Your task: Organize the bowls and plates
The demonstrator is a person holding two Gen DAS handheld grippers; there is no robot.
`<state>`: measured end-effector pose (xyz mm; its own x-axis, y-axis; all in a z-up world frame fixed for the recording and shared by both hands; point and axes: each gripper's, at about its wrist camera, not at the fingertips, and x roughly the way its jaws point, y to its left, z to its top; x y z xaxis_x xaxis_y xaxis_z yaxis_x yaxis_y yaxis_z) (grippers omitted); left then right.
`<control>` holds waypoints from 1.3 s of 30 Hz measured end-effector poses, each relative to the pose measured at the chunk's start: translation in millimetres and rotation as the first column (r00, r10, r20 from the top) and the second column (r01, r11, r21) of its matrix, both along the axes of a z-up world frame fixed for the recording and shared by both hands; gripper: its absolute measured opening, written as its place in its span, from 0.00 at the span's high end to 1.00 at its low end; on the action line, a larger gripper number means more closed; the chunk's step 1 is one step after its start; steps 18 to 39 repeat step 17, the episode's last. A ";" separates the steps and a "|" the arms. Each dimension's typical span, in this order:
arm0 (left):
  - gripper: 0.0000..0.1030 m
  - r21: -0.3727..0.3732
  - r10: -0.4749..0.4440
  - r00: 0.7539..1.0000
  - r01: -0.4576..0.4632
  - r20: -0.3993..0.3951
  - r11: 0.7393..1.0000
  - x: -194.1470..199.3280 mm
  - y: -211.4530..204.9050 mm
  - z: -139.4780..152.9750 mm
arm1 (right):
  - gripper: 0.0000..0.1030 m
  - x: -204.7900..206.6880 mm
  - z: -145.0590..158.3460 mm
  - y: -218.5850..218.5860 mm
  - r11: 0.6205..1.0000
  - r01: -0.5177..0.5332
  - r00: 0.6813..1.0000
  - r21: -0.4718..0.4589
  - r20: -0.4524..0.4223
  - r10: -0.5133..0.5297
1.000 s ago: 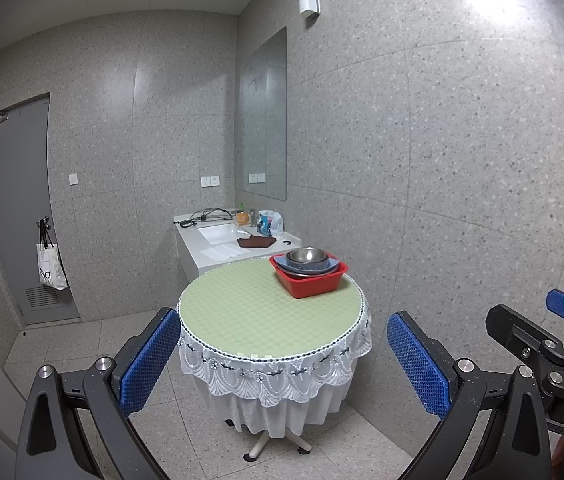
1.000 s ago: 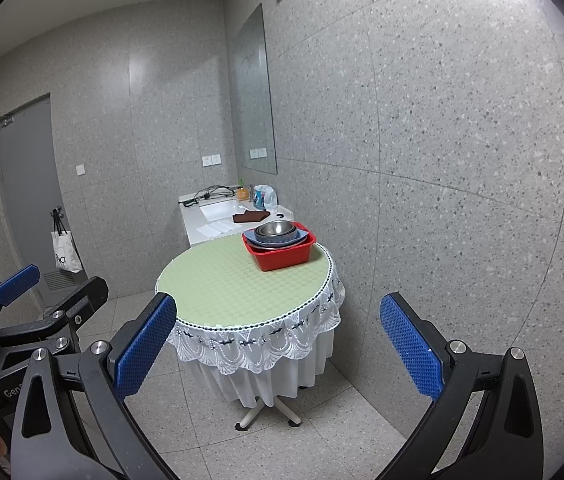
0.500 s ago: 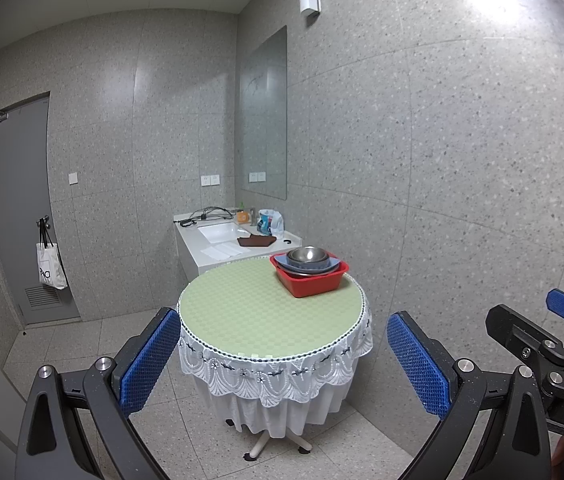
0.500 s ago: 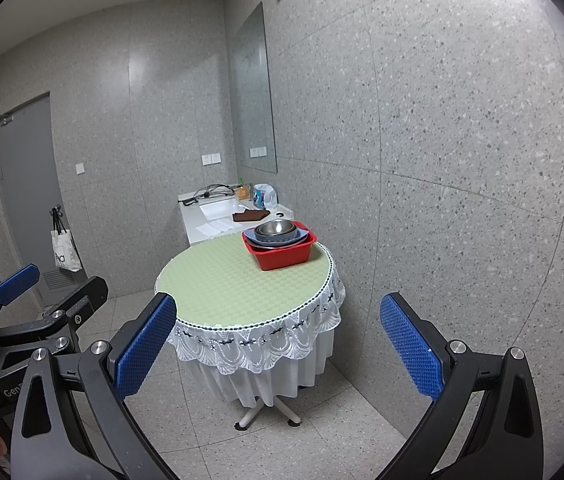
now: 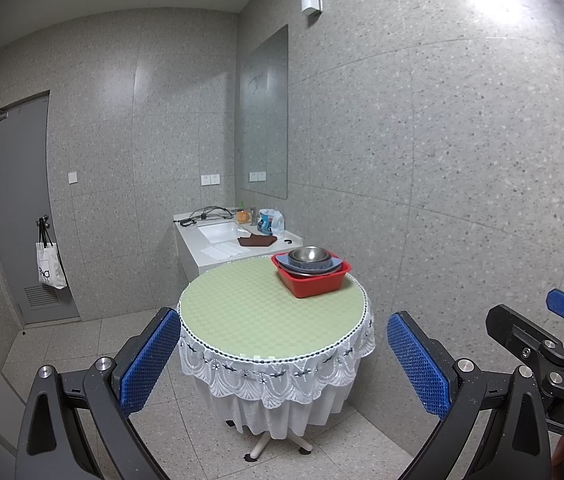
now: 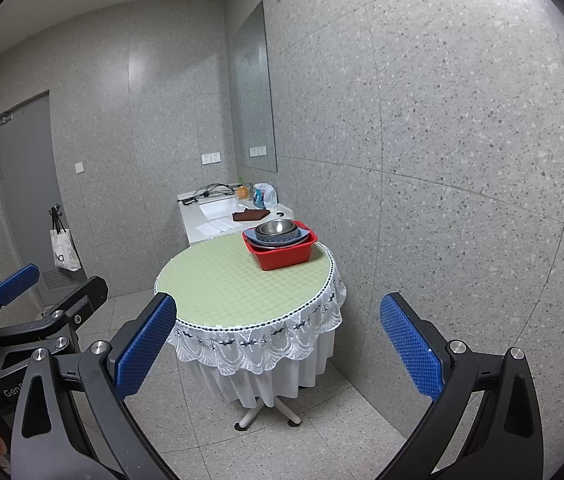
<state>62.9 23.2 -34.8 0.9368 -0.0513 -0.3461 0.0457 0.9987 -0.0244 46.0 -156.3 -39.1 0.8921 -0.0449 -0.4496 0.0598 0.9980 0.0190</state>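
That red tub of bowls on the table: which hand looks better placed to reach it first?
Probably the right. The tub sits at the table's far right, nearer the right gripper. Both grippers hang open, well short of the table; the left stands further left.

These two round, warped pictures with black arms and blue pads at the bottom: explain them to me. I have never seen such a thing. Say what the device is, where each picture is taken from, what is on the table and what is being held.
No robot here: a person holds a two-finger gripper in each hand, and each gripper carries a wide-angle camera looking forward along its fingers. That lens bends the room into a circle.

One picture comes from the left gripper, the other from the right gripper. The blue pads are their fingertips. Each camera also catches the other gripper at its picture's edge.

Both stand wide open and hold nothing, some way back from the table.

Ahead is a round table with a green top and white lace skirt. On its far right side sits a red tub with a stack of dishes, a metal bowl on top. Behind is a white sink counter.
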 end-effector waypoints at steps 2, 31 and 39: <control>0.01 -0.001 0.000 1.000 0.000 -0.001 1.000 2.9 2.0 -1.2 | 0.00 1.8 -1.0 1.5 1.000 0.000 1.000 -0.001 -0.001 0.000; 0.01 -0.004 -0.019 0.999 0.019 -0.027 1.000 44.8 33.3 -15.6 | 0.00 34.5 -15.7 24.3 1.000 0.009 1.000 -0.017 -0.027 -0.009; 0.01 -0.004 -0.019 0.999 0.019 -0.027 1.000 44.8 33.3 -15.6 | 0.00 34.5 -15.7 24.3 1.000 0.009 1.000 -0.017 -0.027 -0.009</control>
